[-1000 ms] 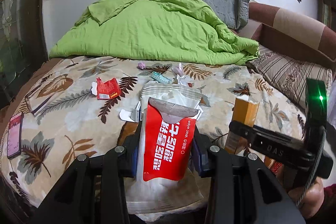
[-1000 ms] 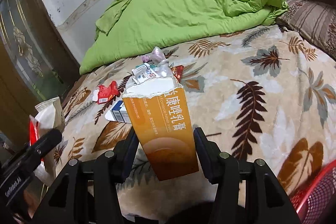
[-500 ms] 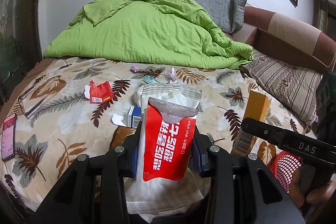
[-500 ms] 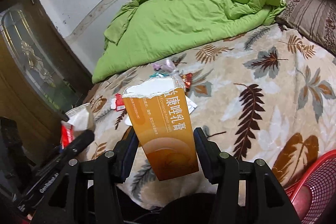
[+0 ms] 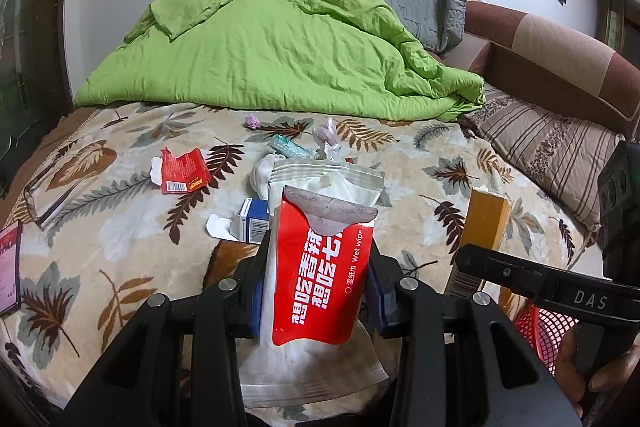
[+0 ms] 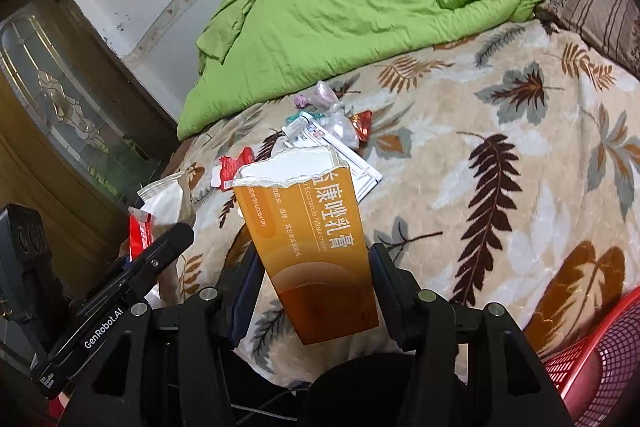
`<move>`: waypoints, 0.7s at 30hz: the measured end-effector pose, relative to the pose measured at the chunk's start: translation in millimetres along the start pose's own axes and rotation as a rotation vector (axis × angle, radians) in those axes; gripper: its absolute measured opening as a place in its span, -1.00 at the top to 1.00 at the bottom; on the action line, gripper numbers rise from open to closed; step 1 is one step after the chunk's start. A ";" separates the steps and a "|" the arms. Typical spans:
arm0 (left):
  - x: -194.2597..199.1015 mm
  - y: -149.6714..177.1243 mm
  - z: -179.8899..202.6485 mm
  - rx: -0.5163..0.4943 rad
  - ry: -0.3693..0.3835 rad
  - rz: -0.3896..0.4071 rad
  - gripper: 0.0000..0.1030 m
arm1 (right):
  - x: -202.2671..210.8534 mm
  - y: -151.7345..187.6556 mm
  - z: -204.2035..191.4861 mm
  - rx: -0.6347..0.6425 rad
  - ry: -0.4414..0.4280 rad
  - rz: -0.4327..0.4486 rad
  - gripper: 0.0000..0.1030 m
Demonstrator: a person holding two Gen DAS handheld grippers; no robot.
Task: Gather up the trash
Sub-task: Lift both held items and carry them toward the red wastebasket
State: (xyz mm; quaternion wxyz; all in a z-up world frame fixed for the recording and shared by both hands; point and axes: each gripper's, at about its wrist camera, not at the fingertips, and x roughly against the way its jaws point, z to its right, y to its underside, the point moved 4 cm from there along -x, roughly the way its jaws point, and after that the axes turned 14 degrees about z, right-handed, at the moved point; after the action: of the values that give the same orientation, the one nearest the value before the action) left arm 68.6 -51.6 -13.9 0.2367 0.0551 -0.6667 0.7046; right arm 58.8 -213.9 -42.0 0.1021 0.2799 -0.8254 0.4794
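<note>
Both tools have drawn back from the bed over the last second, so the red mesh plastic basket [image 6: 600, 355] that was barely in sight now fills the lower right corner of the right wrist view and shows under the right tool in the left wrist view; judging by that, the carry toward the bin is well under way and the drop is probably the next step. The left tool [image 5: 316, 287] is narrowed tight on a red-and-white wet wipe pouch [image 5: 320, 267] backed by a clear zip bag, held upright between its fingers. The right tool [image 6: 312, 291] is likewise clamped on a torn-open orange cardboard cream box [image 6: 308, 247], tilted slightly, hanging near the basket rim but not yet over it. Farther off, on the leaf-patterned beige blanket [image 5: 100, 227], more trash waits: a small blue-and-white carton [image 5: 254, 221] just behind the pouch, a torn red wrapper [image 5: 182, 171], a teal packet [image 5: 286, 146], crumpled clear plastic [image 5: 326, 133] and a small purple scrap [image 5: 253, 121]. Beyond these lies the rumpled green quilt [image 5: 280, 59].
</note>
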 end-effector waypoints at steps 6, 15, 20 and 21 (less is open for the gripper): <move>5.6 -3.6 2.6 -0.019 0.013 0.017 0.26 | 11.7 -6.8 -6.4 0.005 -0.012 0.024 -0.12; 27.9 -28.6 18.4 -0.041 0.087 0.049 0.26 | 64.0 -25.3 -11.5 0.009 -0.033 0.109 -0.12; 33.0 -30.0 42.3 -0.076 0.158 0.039 0.26 | 106.0 -26.9 12.5 0.003 0.026 0.159 -0.12; 33.2 -29.0 48.5 -0.083 0.173 0.034 0.26 | 113.2 -26.0 20.1 -0.001 0.047 0.165 -0.12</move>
State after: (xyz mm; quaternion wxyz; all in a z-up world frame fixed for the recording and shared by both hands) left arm 39.6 -89.9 30.8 0.2837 -0.0270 -0.6730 0.6825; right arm -17.7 -282.1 16.2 0.0817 0.1997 -0.8434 0.4920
